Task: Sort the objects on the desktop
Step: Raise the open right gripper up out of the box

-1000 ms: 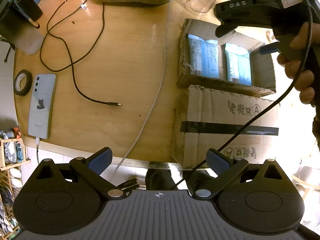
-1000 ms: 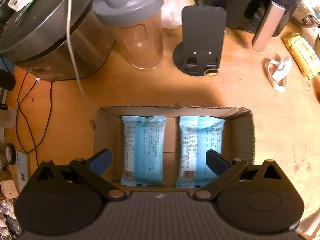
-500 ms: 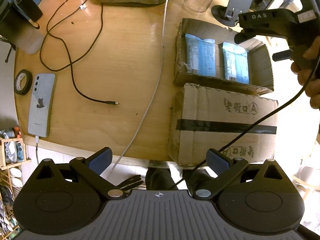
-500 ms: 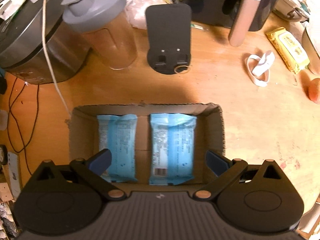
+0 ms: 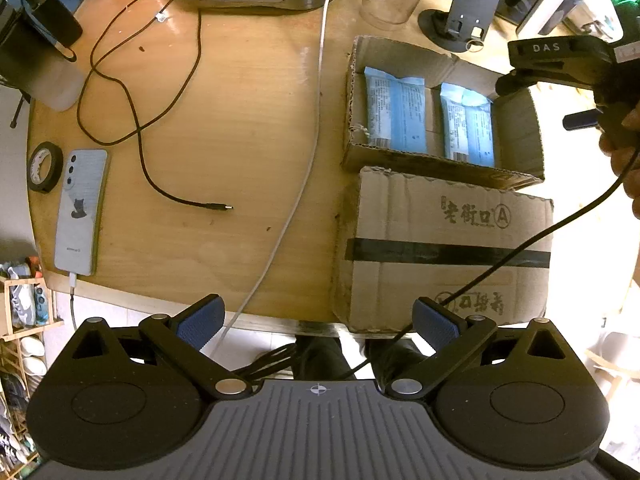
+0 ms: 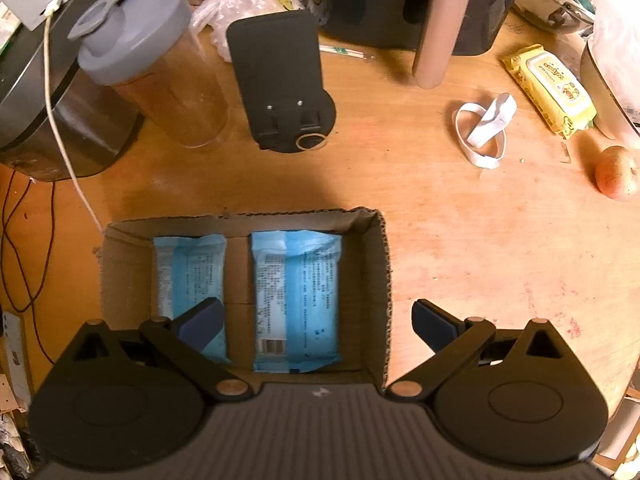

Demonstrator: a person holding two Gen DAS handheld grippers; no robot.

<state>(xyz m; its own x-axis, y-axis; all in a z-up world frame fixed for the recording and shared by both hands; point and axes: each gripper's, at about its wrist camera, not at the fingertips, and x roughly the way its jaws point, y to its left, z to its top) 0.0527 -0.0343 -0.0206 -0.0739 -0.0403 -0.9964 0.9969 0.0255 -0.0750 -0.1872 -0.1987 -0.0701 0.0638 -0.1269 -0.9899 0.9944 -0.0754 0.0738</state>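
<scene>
Left gripper (image 5: pixel 318 322): jaws spread, empty, hovering off near edge of surface (image 5: pixel 240 120). Right gripper (image 6: pixel 316 322): jaws spread, empty, above open cardboard box (image 6: pixel 376 280). Two blue packets (image 6: pixel 298 300) lie side by side inside box, flat, lengthwise. Closed taped carton (image 5: pixel 448 248) touches box on near side, at surface edge. Phone (image 5: pixel 82 212) and tape roll (image 5: pixel 44 166) at left edge. Apple (image 6: pixel 616 174) near right edge.

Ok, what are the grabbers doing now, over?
Left gripper open, empty, at table edge. Right gripper open, empty, over the cardboard box. Two blue packets inside. Nothing blocking.
</scene>
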